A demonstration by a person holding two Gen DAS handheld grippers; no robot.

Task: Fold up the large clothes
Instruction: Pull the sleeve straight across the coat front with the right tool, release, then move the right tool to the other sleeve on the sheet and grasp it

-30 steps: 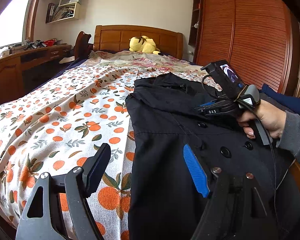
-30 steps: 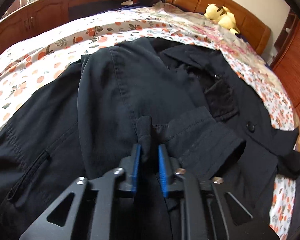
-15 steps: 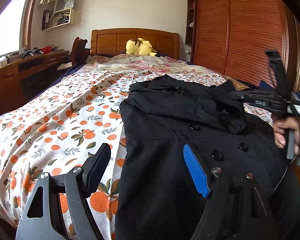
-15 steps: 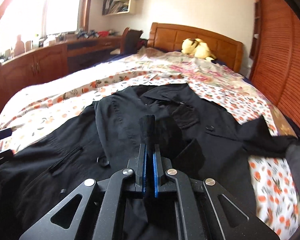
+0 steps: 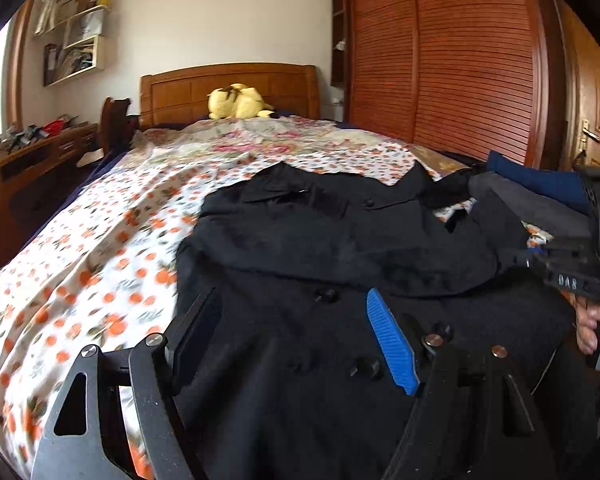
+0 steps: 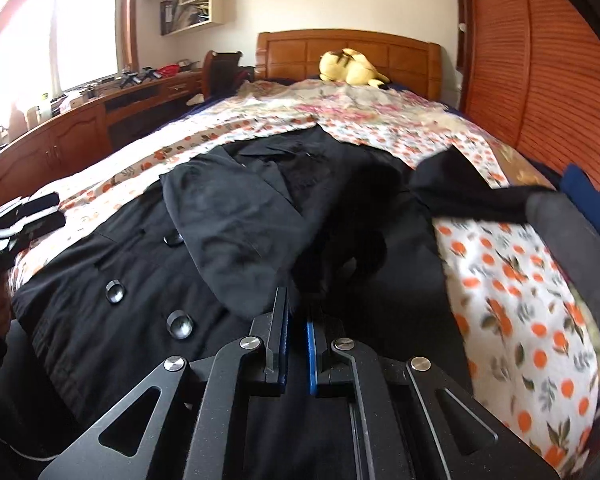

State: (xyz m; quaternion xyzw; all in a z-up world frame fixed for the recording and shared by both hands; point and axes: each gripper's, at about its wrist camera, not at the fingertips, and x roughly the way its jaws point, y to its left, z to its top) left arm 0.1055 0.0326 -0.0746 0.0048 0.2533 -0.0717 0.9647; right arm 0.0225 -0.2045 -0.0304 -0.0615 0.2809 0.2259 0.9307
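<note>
Coat (image 5: 340,280) lies on the orange-print bedspread (image 5: 100,248), long axis near to far, collar toward the headboard (image 5: 228,88). Your left gripper (image 5: 296,332) hangs spread above it; your right gripper (image 6: 298,320) pinches a black fold, the near hem cut off.

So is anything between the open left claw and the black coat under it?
Nothing visible. The left claw hangs open directly over the black coat, with only the coat's own buttoned front between its fingers. The right claw is off to the side.
</note>
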